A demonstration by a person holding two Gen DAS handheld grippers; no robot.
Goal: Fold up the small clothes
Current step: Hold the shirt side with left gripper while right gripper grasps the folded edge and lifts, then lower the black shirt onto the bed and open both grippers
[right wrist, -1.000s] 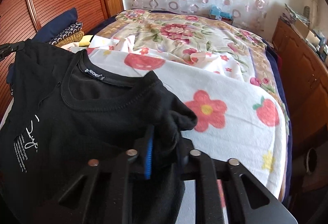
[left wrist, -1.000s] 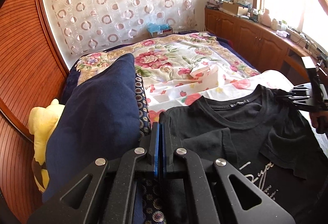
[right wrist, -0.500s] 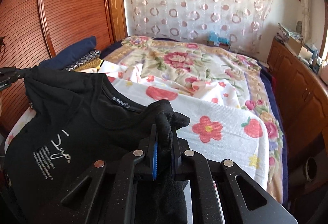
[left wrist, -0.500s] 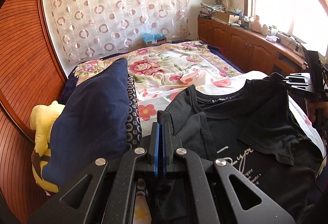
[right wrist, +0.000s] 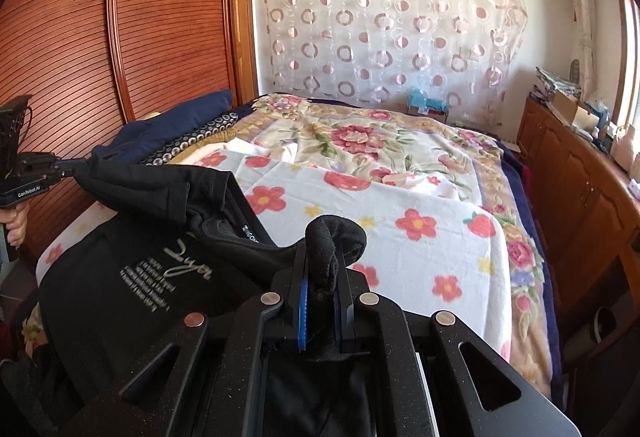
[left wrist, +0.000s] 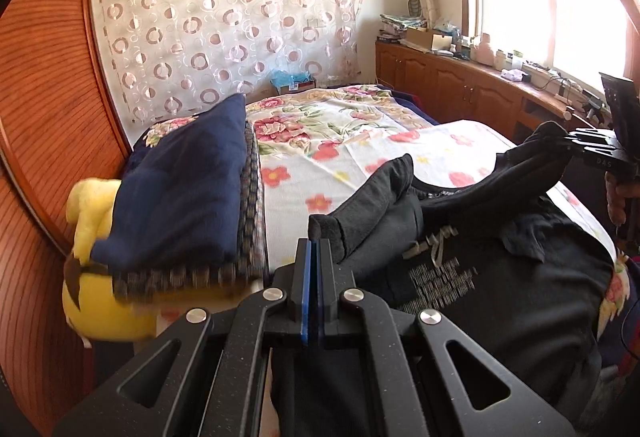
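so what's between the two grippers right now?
Only the black t-shirt: it spans from the left gripper to the right gripper, each shut on a shoulder. Both wrist views show it, with the white floral blanket beyond.

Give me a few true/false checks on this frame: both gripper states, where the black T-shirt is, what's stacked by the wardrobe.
1. The left gripper is shut on the black T-shirt. True.
2. The right gripper is open and empty. False: it is shut on a bunched fold of the T-shirt.
3. The T-shirt lies flat on the floral blanket. False: its top edge is lifted and strung between the two grippers.
4. The T-shirt's pale printed lettering faces the cameras. True.
5. A navy pillow rests on top of a yellow plush toy. True.
6. The navy pillow is next to the window. False: it is beside the wooden wardrobe.
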